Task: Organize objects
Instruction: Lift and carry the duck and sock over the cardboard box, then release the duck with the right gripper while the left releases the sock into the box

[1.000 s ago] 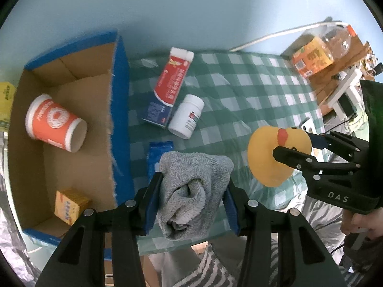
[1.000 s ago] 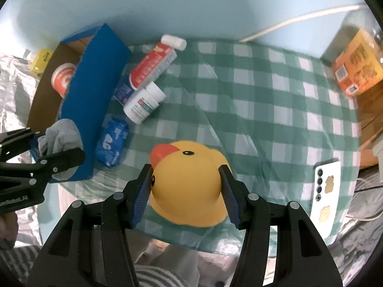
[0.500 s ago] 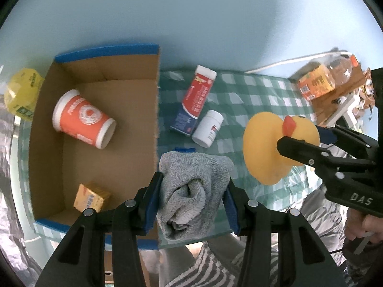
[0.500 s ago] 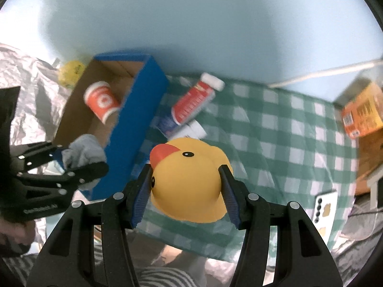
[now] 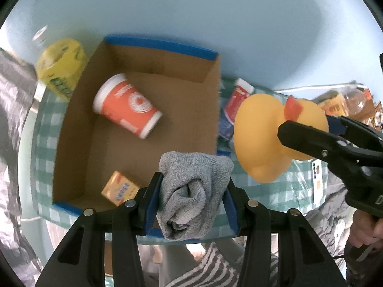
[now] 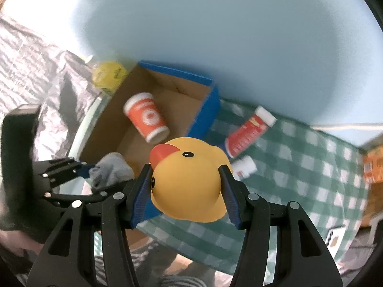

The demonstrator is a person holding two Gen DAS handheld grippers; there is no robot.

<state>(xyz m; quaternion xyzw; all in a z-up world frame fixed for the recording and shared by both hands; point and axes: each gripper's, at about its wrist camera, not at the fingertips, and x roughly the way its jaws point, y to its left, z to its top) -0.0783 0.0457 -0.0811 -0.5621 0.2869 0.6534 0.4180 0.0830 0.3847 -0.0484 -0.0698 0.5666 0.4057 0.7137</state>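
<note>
My left gripper (image 5: 192, 189) is shut on a rolled grey towel (image 5: 191, 191) and holds it above the near right corner of an open cardboard box (image 5: 79, 148) with blue edges. My right gripper (image 6: 185, 184) is shut on a yellow rubber duck (image 6: 189, 179), held in the air just right of the box. The duck (image 5: 268, 138) also shows in the left wrist view, the towel (image 6: 111, 169) in the right wrist view. In the box lie an orange cup (image 5: 126, 107) on its side and a small yellow carton (image 5: 119, 187).
On the green checked cloth (image 6: 299, 167) right of the box (image 6: 167, 100) lie a red and white tube (image 6: 249, 134) and a white pill bottle (image 6: 244, 167). A yellow tape roll (image 5: 61, 64) sits left of the box. An orange box (image 6: 373, 167) stands far right.
Both grippers have risen and moved left with their loads. The box now lies under the towel and the duck has come close to the box's right wall.
</note>
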